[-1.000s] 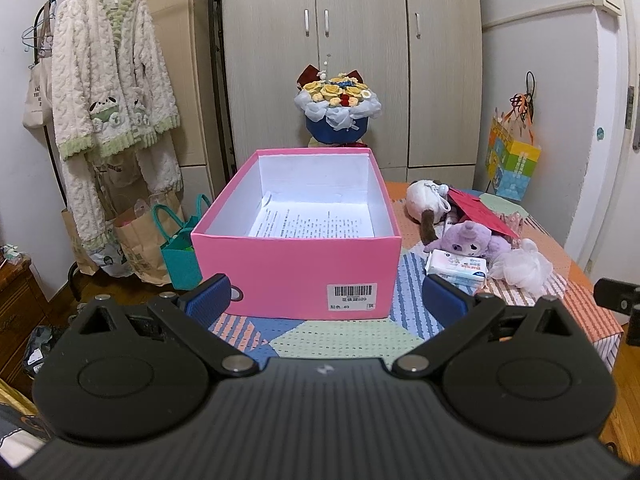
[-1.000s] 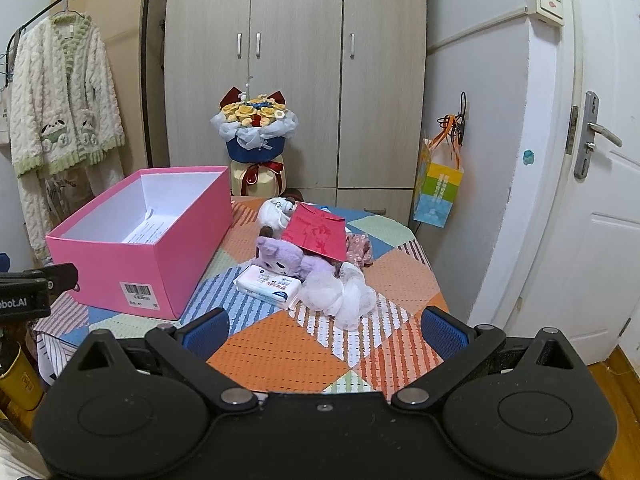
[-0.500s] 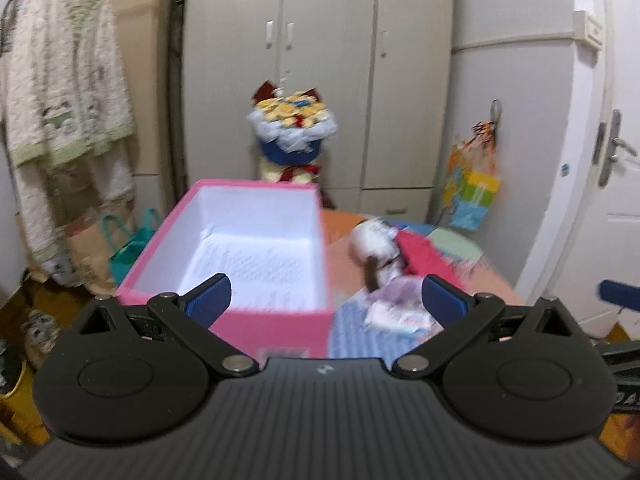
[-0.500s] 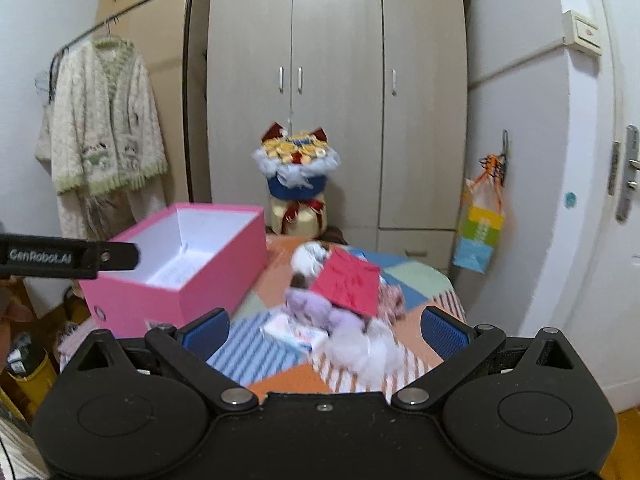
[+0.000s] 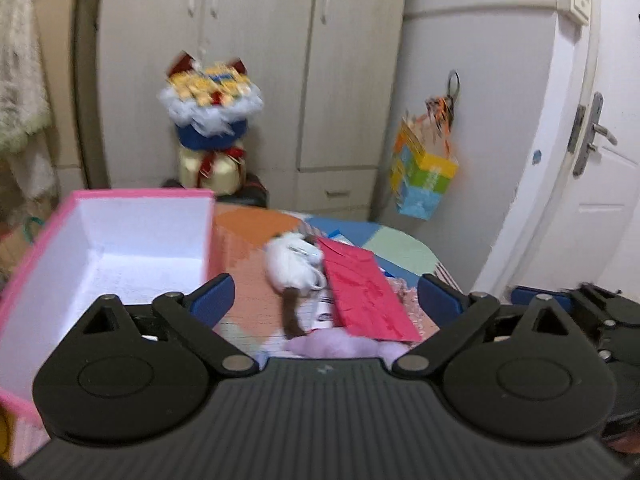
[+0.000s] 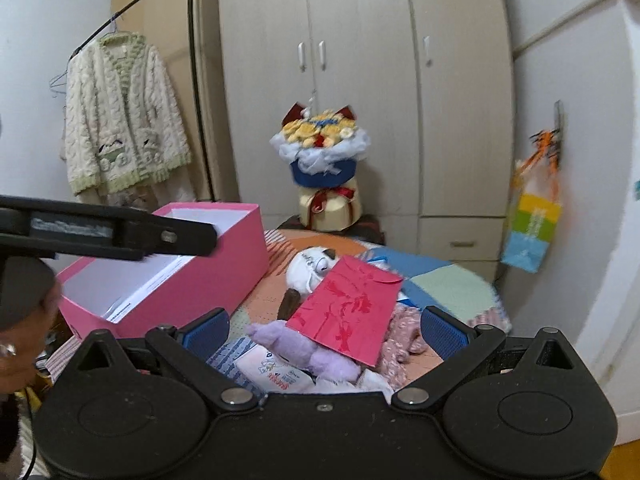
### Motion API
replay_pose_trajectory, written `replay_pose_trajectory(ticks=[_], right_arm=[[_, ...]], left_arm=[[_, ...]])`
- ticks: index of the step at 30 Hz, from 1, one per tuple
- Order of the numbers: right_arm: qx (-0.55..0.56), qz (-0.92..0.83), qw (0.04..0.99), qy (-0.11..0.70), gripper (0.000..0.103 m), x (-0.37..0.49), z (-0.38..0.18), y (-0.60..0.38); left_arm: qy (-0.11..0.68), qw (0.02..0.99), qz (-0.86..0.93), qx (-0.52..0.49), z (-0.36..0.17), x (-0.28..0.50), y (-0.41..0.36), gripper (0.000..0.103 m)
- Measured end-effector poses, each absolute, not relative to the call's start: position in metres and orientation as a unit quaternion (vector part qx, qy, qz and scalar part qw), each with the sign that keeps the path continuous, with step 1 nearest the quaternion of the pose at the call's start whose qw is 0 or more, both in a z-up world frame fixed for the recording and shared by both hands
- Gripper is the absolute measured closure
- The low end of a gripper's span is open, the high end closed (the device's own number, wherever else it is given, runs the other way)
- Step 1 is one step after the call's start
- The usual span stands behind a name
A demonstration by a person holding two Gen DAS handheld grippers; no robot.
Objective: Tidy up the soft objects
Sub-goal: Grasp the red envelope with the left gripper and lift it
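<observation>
Patchwork tablecloth point(image 6: 448, 284) before wardrobe point(image 6: 360, 80)

You see a pink box point(image 6: 208, 280) of matt cardboard, white and smooth inside. Right of the box lie a fluffy white plush point(image 6: 310, 270) and a soft purple plush point(image 6: 304, 354), with a red paper envelope point(image 6: 348, 308) on top. Beneath them, the quilt point(image 6: 444, 284) is woven patchwork cloth. Behind the box, the wardrobe point(image 6: 360, 80) looks like matt wood.

We can't read any text: print on the tissue pack point(image 6: 276, 376) just ahead of the right hand-held gripper point(image 6: 324, 330) is blurred.
</observation>
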State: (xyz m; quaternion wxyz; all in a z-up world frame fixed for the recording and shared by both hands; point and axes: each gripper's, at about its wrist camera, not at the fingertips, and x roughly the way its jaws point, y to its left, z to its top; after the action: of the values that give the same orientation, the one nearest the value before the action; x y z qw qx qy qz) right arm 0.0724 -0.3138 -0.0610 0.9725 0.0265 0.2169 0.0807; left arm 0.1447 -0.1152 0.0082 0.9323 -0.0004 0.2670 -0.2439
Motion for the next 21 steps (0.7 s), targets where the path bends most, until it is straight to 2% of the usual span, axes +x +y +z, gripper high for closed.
replay_pose_trajectory(ticks=[4, 5, 7, 11, 13, 18, 21], right_arm=[[0.043, 0.122, 0.963, 0.235, 0.001, 0.110, -0.073, -0.321], [0.053, 0.131, 0.960, 0.242, 0.001, 0.120, -0.077, -0.323], [0.080, 0.139, 0.951, 0.264, 0.001, 0.143, -0.088, -0.330], [0.118, 0.144, 0.934, 0.306, 0.001, 0.177, -0.109, -0.339], [0.129, 0.138, 0.929, 0.317, 0.001, 0.187, -0.119, -0.342], [0.159, 0.147, 0.912, 0.348, 0.000, 0.207, -0.136, -0.346], [0.162, 0.147, 0.909, 0.355, 0.000, 0.212, -0.143, -0.345]], left_arm=[[0.326, 0.906, -0.270, -0.022, -0.011, 0.183, -0.137, 0.036], [0.336, 0.901, -0.275, -0.025, -0.016, 0.190, -0.142, 0.037], [0.352, 0.894, -0.276, -0.027, -0.026, 0.204, -0.152, 0.048], [0.383, 0.883, -0.270, -0.032, -0.045, 0.224, -0.164, 0.059], [0.396, 0.877, -0.270, -0.038, -0.051, 0.230, -0.165, 0.071], [0.419, 0.864, -0.274, -0.059, -0.067, 0.241, -0.165, 0.086], [0.410, 0.869, -0.269, -0.059, -0.071, 0.242, -0.165, 0.088]])
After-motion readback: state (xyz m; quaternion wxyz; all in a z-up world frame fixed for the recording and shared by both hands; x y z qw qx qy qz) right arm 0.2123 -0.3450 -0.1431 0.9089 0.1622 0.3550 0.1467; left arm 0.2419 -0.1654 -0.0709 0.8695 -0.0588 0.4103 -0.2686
